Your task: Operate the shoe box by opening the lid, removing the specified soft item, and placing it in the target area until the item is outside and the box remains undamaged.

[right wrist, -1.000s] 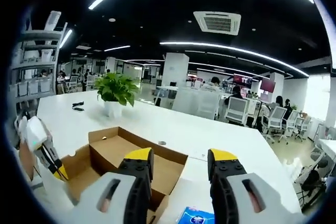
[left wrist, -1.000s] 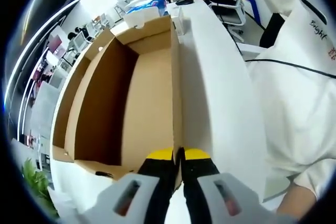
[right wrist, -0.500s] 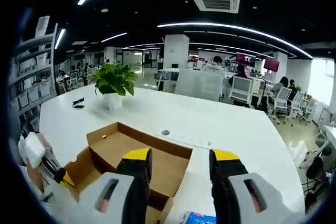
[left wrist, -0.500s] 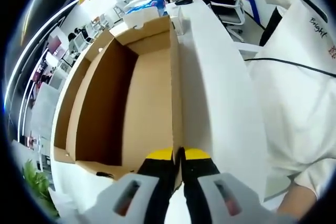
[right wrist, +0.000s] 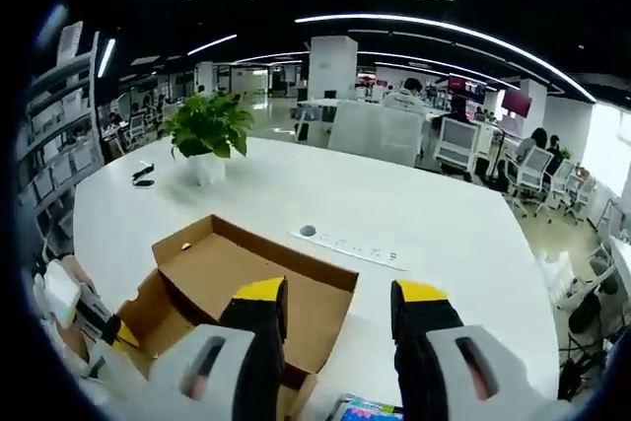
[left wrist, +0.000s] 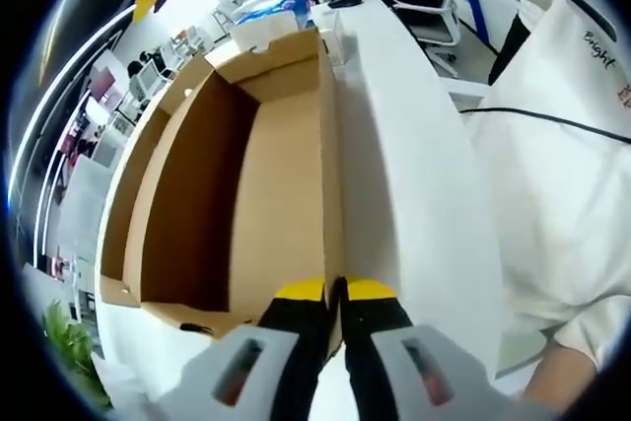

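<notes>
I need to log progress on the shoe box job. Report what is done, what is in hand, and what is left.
Done: the cardboard box lies open on the white table, its inside bare. In hand: the left gripper is shut on the box's side wall; the right gripper hangs open above. A blue packet lies beside the box. Left: I cannot confirm it is the item or its target spot.

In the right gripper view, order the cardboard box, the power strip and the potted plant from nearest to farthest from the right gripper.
1. Cardboard box: just beyond the right gripper, lid open.
2. Power strip: on the white table, past the box's far edge.
3. Potted plant: farthest, toward the table's far left.
</notes>
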`<state>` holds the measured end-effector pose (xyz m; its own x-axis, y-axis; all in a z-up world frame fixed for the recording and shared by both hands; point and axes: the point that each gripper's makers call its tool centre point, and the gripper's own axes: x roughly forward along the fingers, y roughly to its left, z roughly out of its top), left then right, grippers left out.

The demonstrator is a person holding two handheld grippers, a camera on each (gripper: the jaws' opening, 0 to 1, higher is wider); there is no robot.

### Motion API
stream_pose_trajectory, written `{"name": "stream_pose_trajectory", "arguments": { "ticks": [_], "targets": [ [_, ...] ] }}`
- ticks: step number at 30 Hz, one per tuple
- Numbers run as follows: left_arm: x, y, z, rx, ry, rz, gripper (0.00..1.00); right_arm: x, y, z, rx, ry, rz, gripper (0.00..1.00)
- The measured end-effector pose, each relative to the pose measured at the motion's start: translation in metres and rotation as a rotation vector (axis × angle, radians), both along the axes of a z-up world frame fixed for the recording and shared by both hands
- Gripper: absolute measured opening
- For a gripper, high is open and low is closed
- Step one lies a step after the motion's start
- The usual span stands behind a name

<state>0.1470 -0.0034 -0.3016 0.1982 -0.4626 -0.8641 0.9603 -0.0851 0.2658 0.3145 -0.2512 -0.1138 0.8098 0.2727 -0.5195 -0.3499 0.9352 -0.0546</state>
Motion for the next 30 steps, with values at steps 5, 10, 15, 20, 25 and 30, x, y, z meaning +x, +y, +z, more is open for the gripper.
{"name": "stream_pose_trajectory", "arguments": {
  "ticks": [5, 10, 15, 20, 25, 30],
  "targets": [
    [-0.001, -0.001, -0.001, -0.006, 0.003, -0.002, 0.03, -0.003, 0.009, -0.012, 0.136, 0.04, -0.048, 0.4],
    [0.0, -0.001, -0.002, 0.0, -0.005, -0.008, 0.04, 0.014, -0.012, -0.038, -0.085, 0.064, -0.086, 0.34],
    [0.0, -0.001, -0.002, 0.0, -0.01, -0.011, 0.04, 0.032, -0.013, -0.055, -0.036, 0.114, -0.118, 0.34],
    [-0.001, 0.0, -0.003, 0.01, -0.044, -0.019, 0.05, 0.045, -0.013, -0.069, -0.094, 0.129, -0.133, 0.31],
    [-0.001, 0.0, -0.002, 0.005, -0.057, -0.021, 0.04, 0.055, -0.014, -0.093, -0.088, 0.183, -0.144, 0.31],
    [-0.001, 0.0, -0.001, -0.001, -0.056, -0.021, 0.05, 0.06, -0.019, -0.106, -0.045, 0.226, -0.172, 0.31]
  ]
}}
